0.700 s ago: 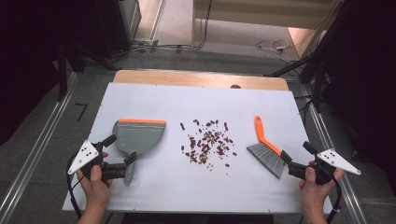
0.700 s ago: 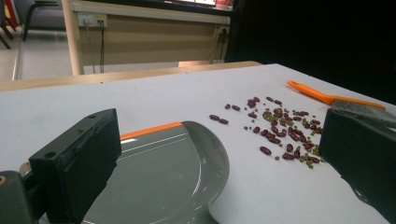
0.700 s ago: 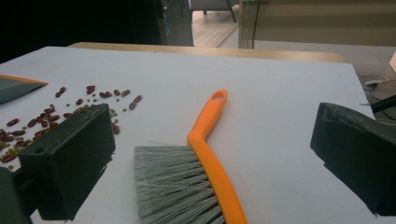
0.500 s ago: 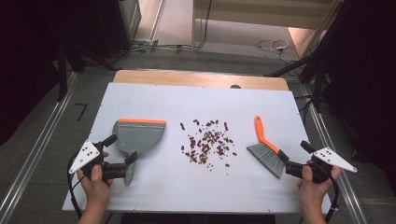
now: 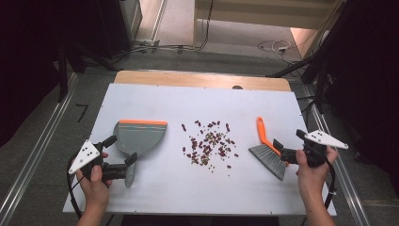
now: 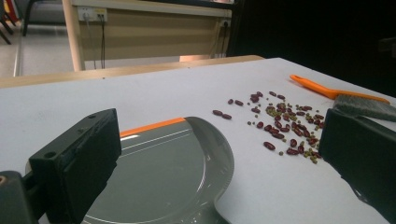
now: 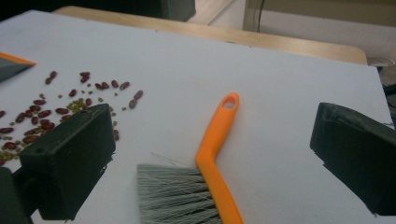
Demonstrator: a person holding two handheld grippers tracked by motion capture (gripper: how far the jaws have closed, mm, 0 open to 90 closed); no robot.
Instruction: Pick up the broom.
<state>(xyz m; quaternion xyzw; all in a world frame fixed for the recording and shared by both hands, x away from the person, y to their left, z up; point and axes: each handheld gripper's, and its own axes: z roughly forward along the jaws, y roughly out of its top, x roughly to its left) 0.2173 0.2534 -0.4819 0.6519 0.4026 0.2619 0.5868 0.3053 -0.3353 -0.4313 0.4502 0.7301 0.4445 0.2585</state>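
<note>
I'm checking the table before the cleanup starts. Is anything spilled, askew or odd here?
Yes: a loose scatter of dark red beans and small green ones lies spilled on the white tabletop, between the grey dustpan with an orange lip and the orange-handled grey-bristled brush. Both tools lie flat and look undamaged.

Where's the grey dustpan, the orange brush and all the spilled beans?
Grey dustpan with orange edge (image 5: 141, 136): high view, middle of its flat pan.
Orange-handled brush with grey bristles (image 7: 217, 135): right gripper view, on its handle.
Scattered red and green beans (image 5: 209, 143): high view, middle of the pile.
</note>
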